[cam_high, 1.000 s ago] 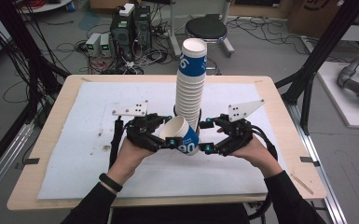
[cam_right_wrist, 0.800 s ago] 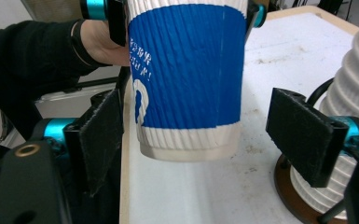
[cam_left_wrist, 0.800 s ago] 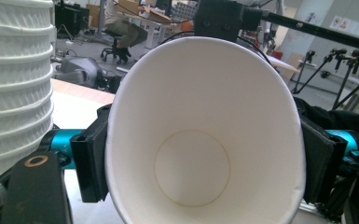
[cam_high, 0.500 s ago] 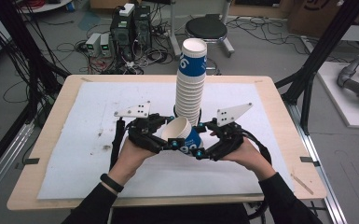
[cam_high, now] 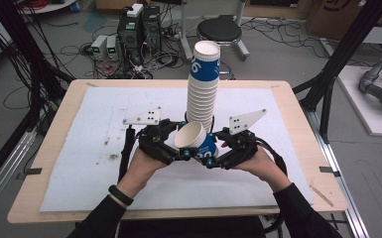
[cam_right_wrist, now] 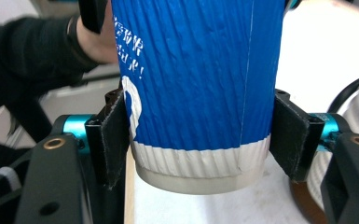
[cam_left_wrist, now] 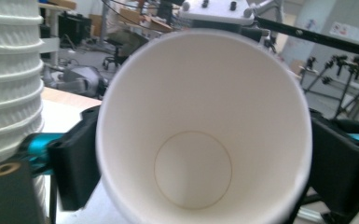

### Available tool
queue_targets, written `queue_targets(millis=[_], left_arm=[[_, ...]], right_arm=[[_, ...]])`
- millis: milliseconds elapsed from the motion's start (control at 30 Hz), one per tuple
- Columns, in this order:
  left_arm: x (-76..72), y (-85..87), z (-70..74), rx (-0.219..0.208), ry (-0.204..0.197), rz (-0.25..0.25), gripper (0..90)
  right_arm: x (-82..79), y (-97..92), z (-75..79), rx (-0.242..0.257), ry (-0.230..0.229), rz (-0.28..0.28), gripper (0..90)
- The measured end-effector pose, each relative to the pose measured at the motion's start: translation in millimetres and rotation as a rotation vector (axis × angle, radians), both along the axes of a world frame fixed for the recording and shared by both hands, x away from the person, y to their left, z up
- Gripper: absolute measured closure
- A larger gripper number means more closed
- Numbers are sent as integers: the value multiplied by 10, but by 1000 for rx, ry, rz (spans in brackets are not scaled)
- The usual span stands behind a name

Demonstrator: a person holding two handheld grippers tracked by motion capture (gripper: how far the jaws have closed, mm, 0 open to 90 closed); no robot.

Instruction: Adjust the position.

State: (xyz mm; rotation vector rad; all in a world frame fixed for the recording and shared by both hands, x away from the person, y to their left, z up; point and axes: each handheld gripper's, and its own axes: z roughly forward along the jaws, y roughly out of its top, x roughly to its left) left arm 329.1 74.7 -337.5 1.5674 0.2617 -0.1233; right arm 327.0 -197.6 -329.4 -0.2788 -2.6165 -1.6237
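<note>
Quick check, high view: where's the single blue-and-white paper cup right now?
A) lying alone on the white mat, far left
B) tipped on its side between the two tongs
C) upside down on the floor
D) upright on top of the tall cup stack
B: the single blue-and-white paper cup lies tipped, mouth toward the left tongs, base end pinched between the pads of the right tongs, in front of the tall stack of paper cups.

White digit "6" on top blue cup [cam_high: 201, 66]; other print unreadable
</note>
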Motion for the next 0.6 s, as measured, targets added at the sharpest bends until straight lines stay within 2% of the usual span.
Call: queue_targets(millis=[167,267,400,500,533,600], left_arm=[[14,29,4,-66,17,-18,94],[5,38,21,-75,0,-7,95],[33,40,20,-95,16,-8,105],[34,46,24,-116,6,-28,177],[24,44,31,-106,-6,-23,208],[22,40,36,-81,-14,-20,211]], right_arm=[[27,-77,5,124,37,-22,299],[17,-66,6,128,26,-20,299],[-19,-19,4,126,-11,-22,299],[-27,19,-9,119,-18,-25,299],[-23,25,-15,115,-13,-25,299],[-26,28,-19,100,-15,-24,294]])
